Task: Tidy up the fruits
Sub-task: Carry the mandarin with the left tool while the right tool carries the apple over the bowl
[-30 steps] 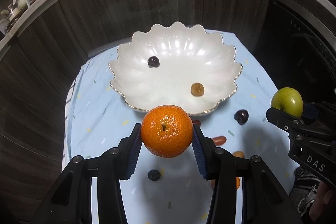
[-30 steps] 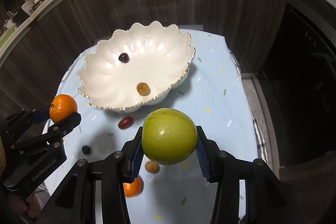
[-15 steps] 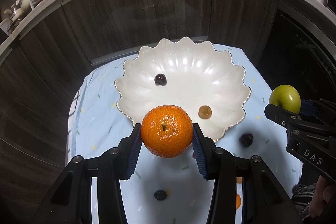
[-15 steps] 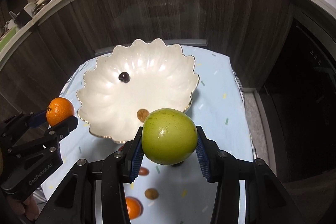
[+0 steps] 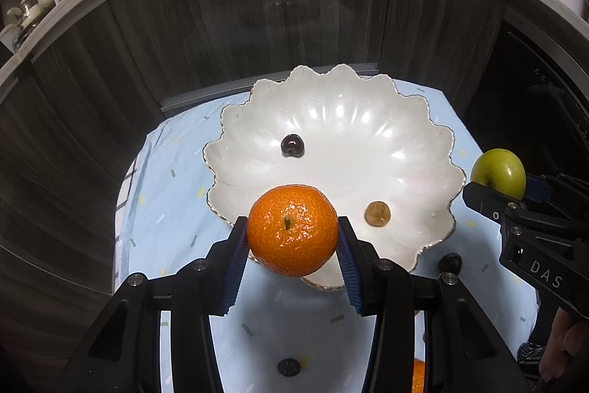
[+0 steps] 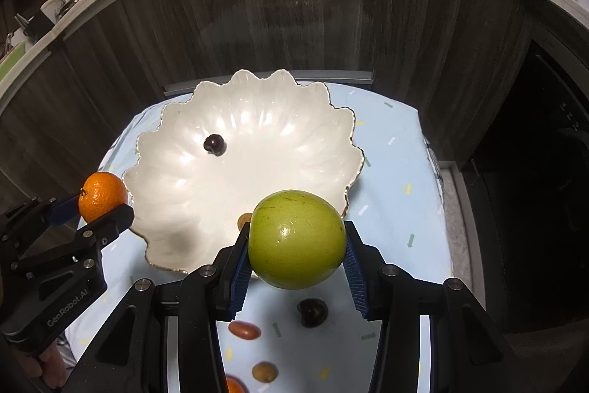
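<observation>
Left tongs (image 5: 292, 247) are gripping a mandarin (image 5: 292, 229) between blue ribbed pads, part-way open around its width, stem end facing the camera. Fruit is hanging above the near rim of the white bowl (image 5: 419, 120), clear of the tabletop. Seen from the right wrist view, the same tongs (image 6: 99, 209) are sitting at the bowl's left edge with the mandarin (image 6: 103, 196) at their tip.

Right tongs (image 6: 296, 253) are clamping a green apple (image 6: 296, 238) in the same way, pads pressing both sides, part-way open. Apple is hovering over the near right rim of the white bowl (image 6: 294, 120). From the left wrist view these tongs (image 5: 493, 188) are showing at the right edge, apple (image 5: 498, 172) held out beyond the bowl's right rim; a hand (image 5: 563, 345) is partly showing beneath them.

Bowl is scalloped with a gilt edge, sitting on a pale blue cloth (image 5: 165, 209) covering the tabletop. Inside it a dark cherry (image 5: 292, 145) is lying toward the back left, and a brown round fruit (image 5: 377, 214) toward the front right, well apart.

Loose on the cloth in front of the bowl: a dark cherry (image 6: 312, 312), a red oblong fruit (image 6: 244, 330), a brown round fruit (image 6: 264, 372), a blueberry (image 5: 288, 367), and an orange fruit (image 6: 233, 385) cut off at the bottom edge

Behind the cloth, dark wood-grain cabinet fronts (image 5: 257, 17) are rising to a counter carrying bottles and kitchenware
</observation>
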`<state>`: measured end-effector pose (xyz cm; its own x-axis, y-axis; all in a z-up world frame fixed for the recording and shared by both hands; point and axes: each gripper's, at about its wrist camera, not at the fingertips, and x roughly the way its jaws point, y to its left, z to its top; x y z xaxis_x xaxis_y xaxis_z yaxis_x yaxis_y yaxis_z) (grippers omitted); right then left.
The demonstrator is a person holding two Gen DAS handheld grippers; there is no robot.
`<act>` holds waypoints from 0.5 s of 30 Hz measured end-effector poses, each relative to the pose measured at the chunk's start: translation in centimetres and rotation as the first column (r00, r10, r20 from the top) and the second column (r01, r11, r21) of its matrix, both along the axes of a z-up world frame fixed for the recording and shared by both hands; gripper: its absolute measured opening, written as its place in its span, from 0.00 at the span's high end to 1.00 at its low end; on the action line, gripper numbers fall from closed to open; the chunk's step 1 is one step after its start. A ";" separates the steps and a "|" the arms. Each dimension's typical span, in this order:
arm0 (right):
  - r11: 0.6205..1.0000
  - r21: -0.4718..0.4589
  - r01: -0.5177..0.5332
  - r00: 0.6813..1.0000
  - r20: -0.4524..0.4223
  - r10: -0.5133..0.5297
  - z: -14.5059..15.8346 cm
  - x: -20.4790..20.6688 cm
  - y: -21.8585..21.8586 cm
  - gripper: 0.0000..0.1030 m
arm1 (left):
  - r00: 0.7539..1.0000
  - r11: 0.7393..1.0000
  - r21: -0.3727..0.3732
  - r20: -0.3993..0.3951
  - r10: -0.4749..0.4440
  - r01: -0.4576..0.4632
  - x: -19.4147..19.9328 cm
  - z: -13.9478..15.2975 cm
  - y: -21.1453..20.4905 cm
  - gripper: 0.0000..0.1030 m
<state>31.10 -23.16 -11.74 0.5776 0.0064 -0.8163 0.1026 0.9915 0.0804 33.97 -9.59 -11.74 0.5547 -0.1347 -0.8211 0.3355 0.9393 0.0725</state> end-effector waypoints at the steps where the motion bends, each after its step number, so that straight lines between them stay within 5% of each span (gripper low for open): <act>1: 1.000 -0.001 -0.001 1.000 -0.002 0.001 -0.1 0.2 0.0 0.55 | 1.000 1.000 0.000 -0.002 0.002 -0.002 0.2 -0.1 0.0 0.56; 15: 1.000 -0.003 -0.017 0.999 -0.033 0.017 -2.0 2.9 -0.2 0.55 | 0.999 1.000 -0.002 -0.036 0.014 -0.014 2.7 -2.1 0.0 0.56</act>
